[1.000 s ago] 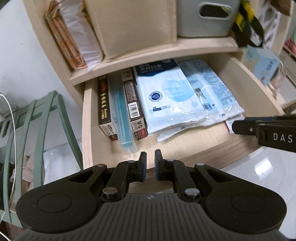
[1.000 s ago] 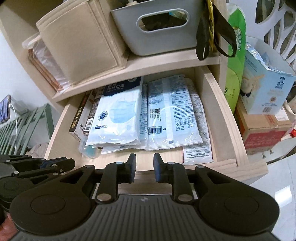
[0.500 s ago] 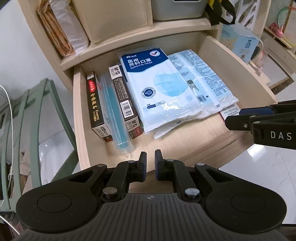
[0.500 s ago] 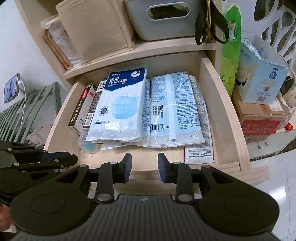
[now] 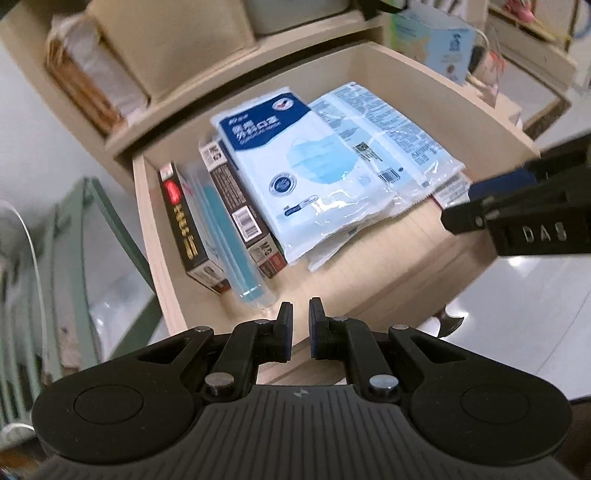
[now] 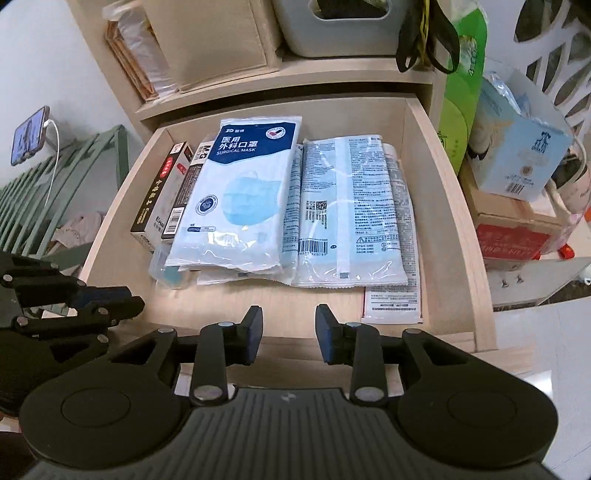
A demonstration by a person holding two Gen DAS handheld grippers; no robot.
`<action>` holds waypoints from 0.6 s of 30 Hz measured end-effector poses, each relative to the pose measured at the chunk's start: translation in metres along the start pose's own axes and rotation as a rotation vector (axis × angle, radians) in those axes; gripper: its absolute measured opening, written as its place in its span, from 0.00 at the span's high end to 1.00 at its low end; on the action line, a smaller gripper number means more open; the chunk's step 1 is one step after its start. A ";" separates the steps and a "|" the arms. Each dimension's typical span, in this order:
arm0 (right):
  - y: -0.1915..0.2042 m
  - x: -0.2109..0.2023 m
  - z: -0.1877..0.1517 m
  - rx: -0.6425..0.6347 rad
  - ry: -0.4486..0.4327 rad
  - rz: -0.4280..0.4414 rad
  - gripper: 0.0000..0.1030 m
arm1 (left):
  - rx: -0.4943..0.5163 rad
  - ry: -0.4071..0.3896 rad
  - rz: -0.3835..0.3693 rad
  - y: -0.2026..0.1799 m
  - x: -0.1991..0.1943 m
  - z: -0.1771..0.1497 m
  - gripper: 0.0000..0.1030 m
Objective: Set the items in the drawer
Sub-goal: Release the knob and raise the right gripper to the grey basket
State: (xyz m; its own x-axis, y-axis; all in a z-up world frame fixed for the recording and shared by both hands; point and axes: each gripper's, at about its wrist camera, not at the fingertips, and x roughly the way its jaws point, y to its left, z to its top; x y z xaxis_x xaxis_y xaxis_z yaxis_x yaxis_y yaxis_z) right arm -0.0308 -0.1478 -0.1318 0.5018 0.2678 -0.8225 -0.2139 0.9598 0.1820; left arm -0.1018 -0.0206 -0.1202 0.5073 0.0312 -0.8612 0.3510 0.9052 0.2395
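A pale wooden drawer (image 6: 454,221) stands pulled out below a shelf. Inside lie a blue-and-white surgical mask pack (image 6: 240,199), a second clear mask pack (image 6: 351,214) to its right, and dark boxes (image 6: 162,199) along the left wall. My right gripper (image 6: 288,332) hovers over the drawer's front edge, open and empty. In the left wrist view the same mask pack (image 5: 295,166) and drawer (image 5: 147,221) appear tilted. My left gripper (image 5: 301,314) is shut on nothing at the front left corner. The right gripper (image 5: 476,201) reaches in from the right.
On the shelf above sit a beige fabric bin (image 6: 214,37) and a grey basket (image 6: 351,29), with a black strap (image 6: 424,37) hanging down. A green rack (image 6: 55,184) and a charging phone (image 6: 29,136) are on the left. Cartons (image 6: 517,158) are stacked on the right.
More of the drawer shows from under the shelf, and the whole mask pack is now visible. Both grippers drew back with it. The right jaws have widened; the left view has rolled.
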 end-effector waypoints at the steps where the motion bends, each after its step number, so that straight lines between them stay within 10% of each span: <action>1: 0.001 -0.001 0.000 -0.006 0.002 -0.001 0.64 | 0.011 -0.004 0.012 -0.002 -0.001 0.000 0.90; 4: 0.000 -0.001 0.002 -0.003 0.002 0.006 0.62 | -0.013 -0.017 0.029 0.001 -0.003 0.000 0.80; 7: -0.008 -0.005 0.007 0.070 -0.011 0.070 0.40 | -0.116 -0.045 0.030 0.020 -0.008 0.007 0.22; 14: -0.023 -0.057 0.031 0.129 -0.295 0.067 0.24 | -0.296 -0.154 0.025 0.053 -0.036 0.044 0.04; 18: -0.040 -0.109 0.051 0.184 -0.516 0.040 0.17 | -0.316 -0.310 0.151 0.051 -0.062 0.061 0.04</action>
State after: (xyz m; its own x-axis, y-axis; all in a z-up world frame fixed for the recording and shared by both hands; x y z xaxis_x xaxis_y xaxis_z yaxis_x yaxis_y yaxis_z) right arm -0.0342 -0.2109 -0.0215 0.8520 0.2667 -0.4506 -0.1141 0.9344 0.3373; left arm -0.0677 -0.0024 -0.0278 0.7625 0.0881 -0.6409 0.0227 0.9864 0.1625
